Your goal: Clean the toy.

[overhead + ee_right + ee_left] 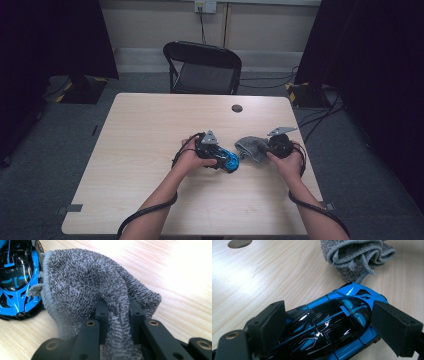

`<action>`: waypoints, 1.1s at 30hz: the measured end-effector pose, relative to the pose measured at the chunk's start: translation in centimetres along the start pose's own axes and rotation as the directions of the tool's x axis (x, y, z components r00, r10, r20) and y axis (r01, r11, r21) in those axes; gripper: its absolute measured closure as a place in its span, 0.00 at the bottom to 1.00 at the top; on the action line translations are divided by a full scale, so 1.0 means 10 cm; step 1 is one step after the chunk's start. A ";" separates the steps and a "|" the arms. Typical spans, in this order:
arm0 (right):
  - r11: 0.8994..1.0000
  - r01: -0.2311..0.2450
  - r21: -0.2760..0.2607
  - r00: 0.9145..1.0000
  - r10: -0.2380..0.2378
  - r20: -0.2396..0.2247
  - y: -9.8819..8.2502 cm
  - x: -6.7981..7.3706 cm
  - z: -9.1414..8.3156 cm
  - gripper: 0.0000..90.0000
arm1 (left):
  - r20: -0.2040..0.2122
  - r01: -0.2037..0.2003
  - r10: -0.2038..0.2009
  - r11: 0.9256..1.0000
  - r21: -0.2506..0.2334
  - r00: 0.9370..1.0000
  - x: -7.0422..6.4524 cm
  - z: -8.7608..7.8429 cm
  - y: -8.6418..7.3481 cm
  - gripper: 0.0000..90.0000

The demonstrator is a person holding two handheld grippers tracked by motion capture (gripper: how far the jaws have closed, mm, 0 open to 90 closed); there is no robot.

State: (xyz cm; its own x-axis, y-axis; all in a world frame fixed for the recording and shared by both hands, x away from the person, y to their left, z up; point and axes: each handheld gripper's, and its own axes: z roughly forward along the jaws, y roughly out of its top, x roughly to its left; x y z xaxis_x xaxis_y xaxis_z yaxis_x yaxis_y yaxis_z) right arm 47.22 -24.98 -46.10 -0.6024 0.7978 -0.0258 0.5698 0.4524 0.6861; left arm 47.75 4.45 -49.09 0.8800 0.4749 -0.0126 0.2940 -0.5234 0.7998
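Wiping not yet begun: left gripper (pixel 329 325) clamps the glossy blue-and-black toy car (pixel 332 325) at lower centre of the wooden table (pixel 145 135), right gripper (pixel 117 315) pinches the grey terry cloth (pixel 85 285) just beside it, apparently short of contact.

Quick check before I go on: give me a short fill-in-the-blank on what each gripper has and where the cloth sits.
1. The left gripper has its jaws on either side of a blue and black toy ____.
2. The right gripper is shut on a fold of the grey ____.
3. In the high view, the cloth lies on the wooden table to the ____ of the toy car.

Missing words: car; cloth; right
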 end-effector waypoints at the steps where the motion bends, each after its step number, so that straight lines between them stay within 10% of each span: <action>1: 1.000 -0.009 0.003 1.000 0.009 0.003 -0.01 0.01 0.01 0.83 | 0.001 0.000 0.000 1.000 0.001 1.000 0.00 0.00 0.00 0.14; 23: 0.999 -0.004 0.051 0.995 0.009 -0.095 -0.40 0.10 -0.19 0.62 | 0.000 0.002 -0.002 1.000 0.005 1.000 -0.01 0.00 0.01 0.14; 33: 0.997 0.062 -0.036 0.990 -0.066 -0.128 -0.21 0.09 -0.37 0.56 | 0.000 0.002 -0.002 1.000 -0.004 1.000 -0.02 0.01 0.00 0.14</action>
State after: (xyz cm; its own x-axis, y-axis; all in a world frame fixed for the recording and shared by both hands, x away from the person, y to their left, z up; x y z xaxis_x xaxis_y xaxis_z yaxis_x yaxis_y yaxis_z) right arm 43.41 -26.75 -44.88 -0.7053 0.7086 0.0217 0.5105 0.4864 0.7091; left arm 47.65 4.31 -49.10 0.8794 0.4759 -0.0143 0.2943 -0.5197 0.8021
